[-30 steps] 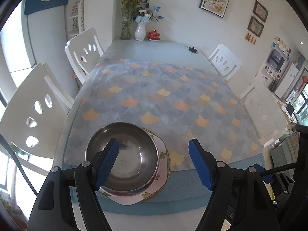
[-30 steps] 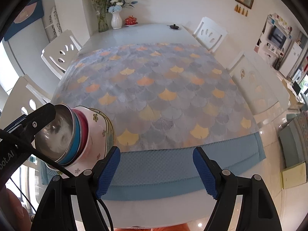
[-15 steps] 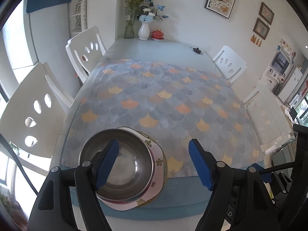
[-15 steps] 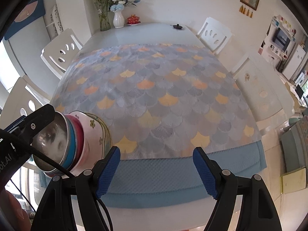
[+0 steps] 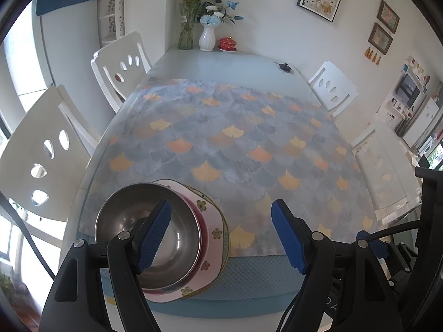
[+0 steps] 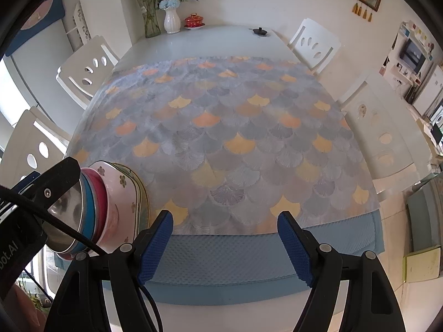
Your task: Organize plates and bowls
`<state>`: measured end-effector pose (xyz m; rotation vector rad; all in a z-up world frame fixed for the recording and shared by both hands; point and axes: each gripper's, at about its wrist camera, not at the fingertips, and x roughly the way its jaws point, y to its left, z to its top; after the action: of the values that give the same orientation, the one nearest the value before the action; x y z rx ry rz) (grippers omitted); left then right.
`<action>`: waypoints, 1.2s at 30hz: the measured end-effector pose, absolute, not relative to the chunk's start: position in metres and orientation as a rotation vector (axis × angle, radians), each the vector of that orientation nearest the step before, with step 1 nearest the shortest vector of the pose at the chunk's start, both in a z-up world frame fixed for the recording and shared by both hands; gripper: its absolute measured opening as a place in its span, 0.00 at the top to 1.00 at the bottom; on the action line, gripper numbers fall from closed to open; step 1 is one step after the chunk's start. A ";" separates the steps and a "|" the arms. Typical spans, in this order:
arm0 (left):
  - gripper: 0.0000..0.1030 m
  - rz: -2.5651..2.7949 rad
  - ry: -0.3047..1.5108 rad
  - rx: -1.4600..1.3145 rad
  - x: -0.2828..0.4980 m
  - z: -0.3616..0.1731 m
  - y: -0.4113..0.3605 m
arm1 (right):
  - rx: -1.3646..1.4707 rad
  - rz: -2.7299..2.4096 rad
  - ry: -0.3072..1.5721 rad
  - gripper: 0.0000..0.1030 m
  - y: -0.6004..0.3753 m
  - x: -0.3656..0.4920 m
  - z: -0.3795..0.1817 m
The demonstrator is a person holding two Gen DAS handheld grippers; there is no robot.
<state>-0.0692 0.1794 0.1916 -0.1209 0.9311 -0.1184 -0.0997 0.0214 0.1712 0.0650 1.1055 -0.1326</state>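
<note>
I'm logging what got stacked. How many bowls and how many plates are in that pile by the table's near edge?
Bowls: 3, steel bowl, blue bowl, red bowl
Plates: 2, pink plate, green-rimmed plate
Total: 5

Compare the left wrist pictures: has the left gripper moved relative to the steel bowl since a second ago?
Yes. The left gripper has drawn back from the table; the steel bowl and tablecloth's near edge sit farther off.
</note>
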 end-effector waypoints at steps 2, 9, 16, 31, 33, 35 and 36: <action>0.29 -0.123 0.937 -0.122 -0.069 0.191 0.179 | 0.064 -0.134 1.108 0.26 0.021 -0.099 0.170; 0.29 -0.086 0.907 -0.046 -0.072 0.192 0.178 | 0.070 -0.138 1.111 0.26 0.021 -0.100 0.168; 0.28 -0.016 0.831 0.066 -0.078 0.205 0.186 | 0.061 -0.149 1.078 0.26 0.031 -0.108 0.170; 0.28 0.045 0.821 0.153 -0.085 0.206 0.216 | -0.032 -0.149 1.033 0.26 0.079 -0.119 0.179; 0.28 0.022 0.824 0.125 -0.084 0.208 0.219 | -0.045 -0.157 1.027 0.26 0.083 -0.120 0.181; 0.28 0.011 0.822 0.111 -0.084 0.209 0.220 | -0.049 -0.163 1.027 0.26 0.083 -0.121 0.182; 0.28 0.011 0.821 0.111 -0.084 0.210 0.219 | -0.050 -0.166 1.029 0.26 0.082 -0.121 0.182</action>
<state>-0.0839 0.2193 0.2099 0.1108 0.8206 0.0110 -0.1212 0.0825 0.1824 -0.0500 1.0295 -0.1662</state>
